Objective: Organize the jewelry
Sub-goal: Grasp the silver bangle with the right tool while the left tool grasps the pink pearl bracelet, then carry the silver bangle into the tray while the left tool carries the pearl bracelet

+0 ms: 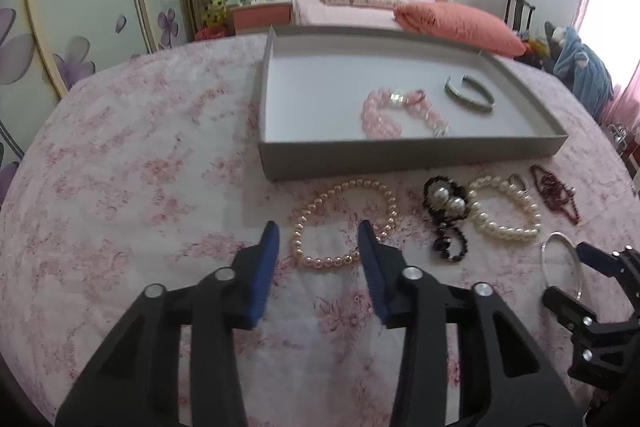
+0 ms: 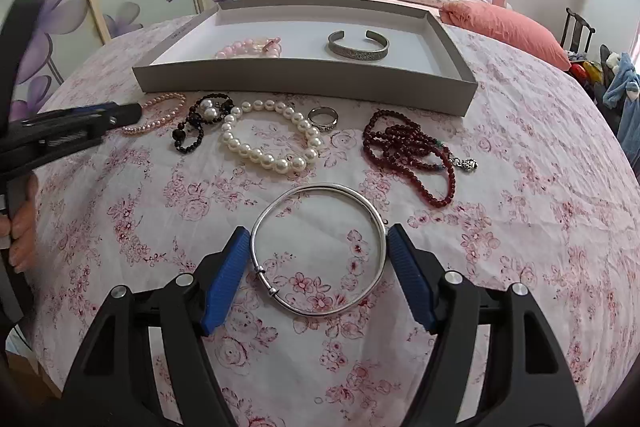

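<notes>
Jewelry lies loose before the tray (image 2: 304,83). Your right gripper (image 2: 318,241) fingers straddle the silver bangle (image 2: 318,251), wide; left gripper (image 1: 318,241) fingers, narrower, straddle the pink pearl bracelet's (image 1: 344,223) near side, empty.

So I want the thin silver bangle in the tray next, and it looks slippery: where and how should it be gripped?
Grip the silver bangle across its full width, coming down from above on the near side. It lies flat on the floral cloth, and the right hand-held gripper already straddles it, one pad at each outer edge. Avoid the small sliding clasp at the near left, which would probably shift.
</notes>
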Demonstrator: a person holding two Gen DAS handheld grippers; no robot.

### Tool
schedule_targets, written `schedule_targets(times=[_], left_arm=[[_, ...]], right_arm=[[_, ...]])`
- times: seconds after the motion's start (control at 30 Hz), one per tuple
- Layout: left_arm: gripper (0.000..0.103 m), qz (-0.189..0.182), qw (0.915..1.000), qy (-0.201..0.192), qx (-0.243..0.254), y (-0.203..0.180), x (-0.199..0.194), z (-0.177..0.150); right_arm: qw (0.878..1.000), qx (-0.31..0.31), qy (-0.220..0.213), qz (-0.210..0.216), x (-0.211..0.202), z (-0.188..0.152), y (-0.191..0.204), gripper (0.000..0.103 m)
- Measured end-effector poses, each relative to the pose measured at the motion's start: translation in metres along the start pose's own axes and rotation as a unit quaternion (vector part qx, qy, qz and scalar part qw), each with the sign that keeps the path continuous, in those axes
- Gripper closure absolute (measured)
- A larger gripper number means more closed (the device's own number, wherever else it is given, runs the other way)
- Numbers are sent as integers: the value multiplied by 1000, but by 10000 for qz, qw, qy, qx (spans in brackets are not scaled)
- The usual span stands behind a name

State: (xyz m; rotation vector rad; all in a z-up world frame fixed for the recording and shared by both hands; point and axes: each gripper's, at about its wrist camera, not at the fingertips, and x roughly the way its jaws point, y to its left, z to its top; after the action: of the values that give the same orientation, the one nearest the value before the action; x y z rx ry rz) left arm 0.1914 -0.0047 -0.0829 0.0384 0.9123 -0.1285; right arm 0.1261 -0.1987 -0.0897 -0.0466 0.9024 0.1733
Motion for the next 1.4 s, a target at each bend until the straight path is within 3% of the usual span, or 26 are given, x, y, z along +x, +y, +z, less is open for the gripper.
schedule_targets(times=[0.13,0.2,0.27,0.43,0.67,0.73,0.8,0.97,1.4], left_arm=[[78,149,9999,1,-50,2,7,1],[89,217,9997,-11,-80,6,6,2],[92,212,9997,-24,-80,10,6,1],[92,239,9997,-24,14,10,0,-5],[84,248,9996,-51,117,4,-3,-9],[86,255,9995,-51,180,2,-3,-10],[96,234,9995,-41,225,0,-3,-10],[97,205,9997,-60,102,2,-8,-14],[97,-156,9958,-844,-321,11,-61,-20]], right_arm=[[10000,-11,-34,26,0,0,0,32],[10000,-13,-34,31,0,0,0,32],[10000,-16,-33,31,0,-1,0,32],[10000,4,-23,21,0,0,-1,29],[10000,31,0,5,3,2,-3,25],[10000,24,2,10,3,2,-3,26],[10000,17,-8,25,2,2,-2,33],[10000,41,-55,35,0,-1,-4,33],[9969,160,-757,138,-26,1,-5,33]])
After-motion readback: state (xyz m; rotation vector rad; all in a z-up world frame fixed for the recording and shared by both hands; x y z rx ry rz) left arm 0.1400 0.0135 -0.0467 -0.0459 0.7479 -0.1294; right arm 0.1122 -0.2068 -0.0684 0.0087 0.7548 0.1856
